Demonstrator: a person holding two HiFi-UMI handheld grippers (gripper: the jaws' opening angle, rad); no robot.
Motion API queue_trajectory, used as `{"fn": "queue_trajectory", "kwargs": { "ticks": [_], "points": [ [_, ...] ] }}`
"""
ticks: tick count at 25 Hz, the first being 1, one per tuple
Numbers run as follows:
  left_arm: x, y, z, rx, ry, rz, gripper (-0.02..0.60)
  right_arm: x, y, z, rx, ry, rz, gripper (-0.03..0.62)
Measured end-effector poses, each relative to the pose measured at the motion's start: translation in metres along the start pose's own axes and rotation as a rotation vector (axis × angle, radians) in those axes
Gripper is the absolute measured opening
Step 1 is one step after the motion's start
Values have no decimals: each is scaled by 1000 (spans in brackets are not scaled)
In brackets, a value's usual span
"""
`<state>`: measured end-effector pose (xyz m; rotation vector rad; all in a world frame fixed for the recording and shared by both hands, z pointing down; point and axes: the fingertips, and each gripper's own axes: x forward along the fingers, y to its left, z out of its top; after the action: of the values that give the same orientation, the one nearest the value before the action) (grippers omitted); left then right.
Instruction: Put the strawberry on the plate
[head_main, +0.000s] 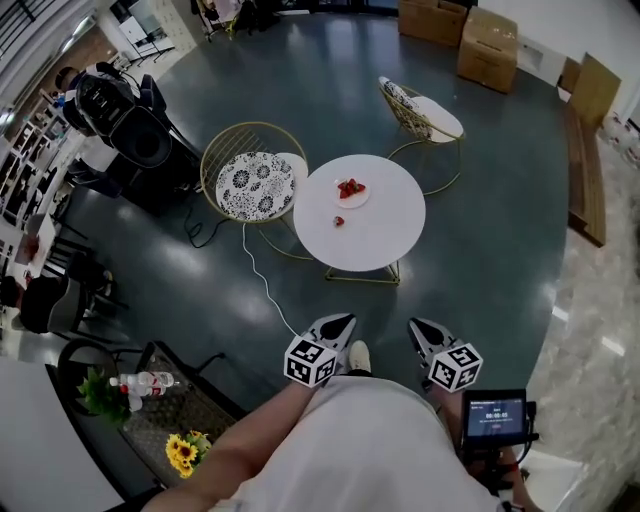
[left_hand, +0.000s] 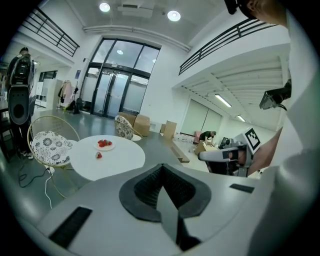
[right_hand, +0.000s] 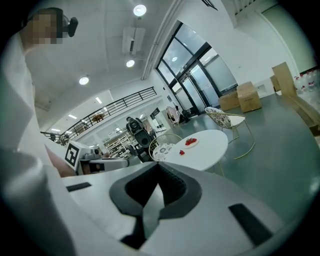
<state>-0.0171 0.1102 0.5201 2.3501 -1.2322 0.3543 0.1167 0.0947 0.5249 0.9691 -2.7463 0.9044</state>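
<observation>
A smooth round white table (head_main: 375, 240) carries a small pale plate (head_main: 357, 201) holding red strawberries (head_main: 350, 186). One loose strawberry (head_main: 339, 221) lies just beside it. The left gripper (head_main: 343, 322) and right gripper (head_main: 420, 328), both closed and empty, hover well apart from the table.

Round white table (head_main: 385, 235) on dark floor (head_main: 480, 270). On it: plate (head_main: 362, 199) w/ strawberries (head_main: 350, 187), far side; 1 loose strawberry (head_main: 339, 221) just nearer, apart.
</observation>
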Motion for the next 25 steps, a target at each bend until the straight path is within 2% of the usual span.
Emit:
{"fn": "queue_trajectory", "kwargs": {
  "ticks": [16,25],
  "points": [
    [11,102,25,-39,-43,-1,6,96,-6,39,-55,32,-27,6],
    [-3,145,34,-53,-58,55,6,135,2,56,-81,43,5,6]
  ]
}}
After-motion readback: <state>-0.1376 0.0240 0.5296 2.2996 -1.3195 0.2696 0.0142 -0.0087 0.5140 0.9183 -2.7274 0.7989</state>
